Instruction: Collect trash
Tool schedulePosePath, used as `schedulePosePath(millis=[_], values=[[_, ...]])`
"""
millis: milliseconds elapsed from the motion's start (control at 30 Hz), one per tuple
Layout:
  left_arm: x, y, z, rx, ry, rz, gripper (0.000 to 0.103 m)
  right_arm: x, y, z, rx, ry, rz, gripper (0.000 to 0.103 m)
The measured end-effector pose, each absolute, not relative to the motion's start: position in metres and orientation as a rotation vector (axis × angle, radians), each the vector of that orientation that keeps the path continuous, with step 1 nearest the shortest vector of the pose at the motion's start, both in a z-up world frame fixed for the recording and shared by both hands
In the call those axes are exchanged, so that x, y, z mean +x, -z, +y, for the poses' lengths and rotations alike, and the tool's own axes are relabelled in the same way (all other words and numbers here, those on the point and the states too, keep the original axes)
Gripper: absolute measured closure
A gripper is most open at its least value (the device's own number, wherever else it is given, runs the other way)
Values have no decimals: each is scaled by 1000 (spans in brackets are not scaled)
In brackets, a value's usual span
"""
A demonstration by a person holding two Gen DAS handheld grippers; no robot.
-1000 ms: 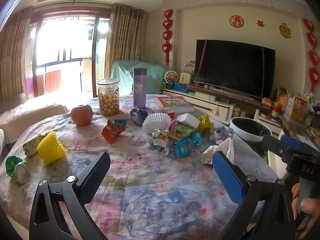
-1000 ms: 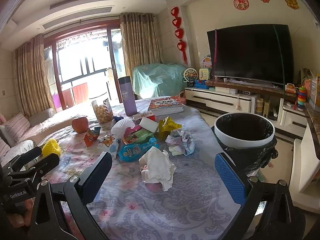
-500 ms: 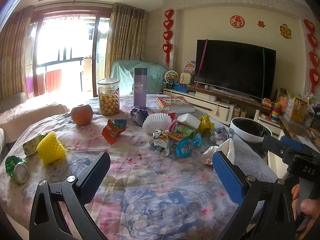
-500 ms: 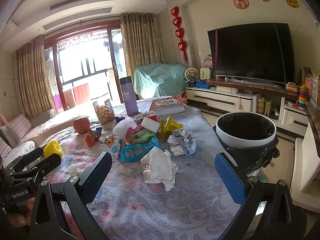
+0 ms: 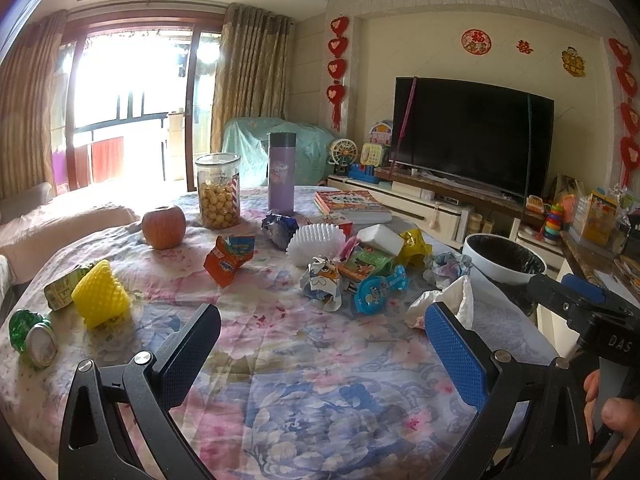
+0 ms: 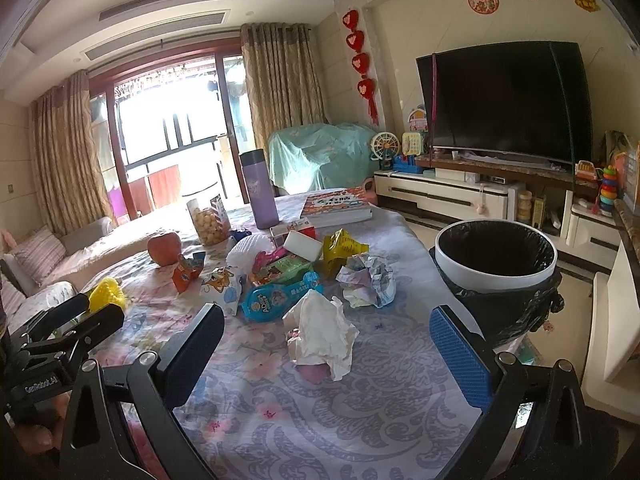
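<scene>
I have both tongs hanging over the near edge of the desk [image 5: 304,384], which wears a flowered cloth. My left tongs [image 5: 322,354] stand spread wide with nothing between the pads, and my right tongs [image 6: 326,360] are spread just as wide and equally empty.

The trash lies in a loose heap toward the far right of the desk. Nearest my right tongs is a crumpled white tissue [image 6: 322,334], lying between the two open pads in that view but not touched by either. Just beyond it sit a crumpled paper ball [image 6: 370,280] and a blue wrapper [image 6: 280,296], with a yellow wrapper [image 6: 342,248] and a green packet [image 6: 288,270] a little farther back. An orange snack wrapper [image 5: 228,258] lies apart to the left, toward the middle of the desk.

On the near left of the desk I see a yellow foam net [image 5: 100,294], a green carton [image 5: 64,286] just behind it, and a green can [image 5: 32,336] on its side at the edge.

The bin [image 6: 496,264], white-rimmed with a black liner, stands off the right side of the desk (its mouth is open and I can see no contents in it).

Farther back stand an apple [image 5: 164,226], a jar of snacks [image 5: 218,190], a purple flask [image 5: 281,172] and a book [image 5: 352,204].
</scene>
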State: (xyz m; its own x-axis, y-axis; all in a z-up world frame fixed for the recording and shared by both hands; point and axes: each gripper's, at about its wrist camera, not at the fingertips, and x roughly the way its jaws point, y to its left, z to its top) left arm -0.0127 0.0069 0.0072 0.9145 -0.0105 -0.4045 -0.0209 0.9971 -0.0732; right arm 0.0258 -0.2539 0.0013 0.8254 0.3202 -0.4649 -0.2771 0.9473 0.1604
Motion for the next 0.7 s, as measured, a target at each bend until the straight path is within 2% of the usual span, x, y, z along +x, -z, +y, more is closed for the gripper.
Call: schedulePosePath(millis=[700], values=[[45, 16, 15, -75, -9, 543, 1, 48, 26, -254, 125, -358, 627, 0]])
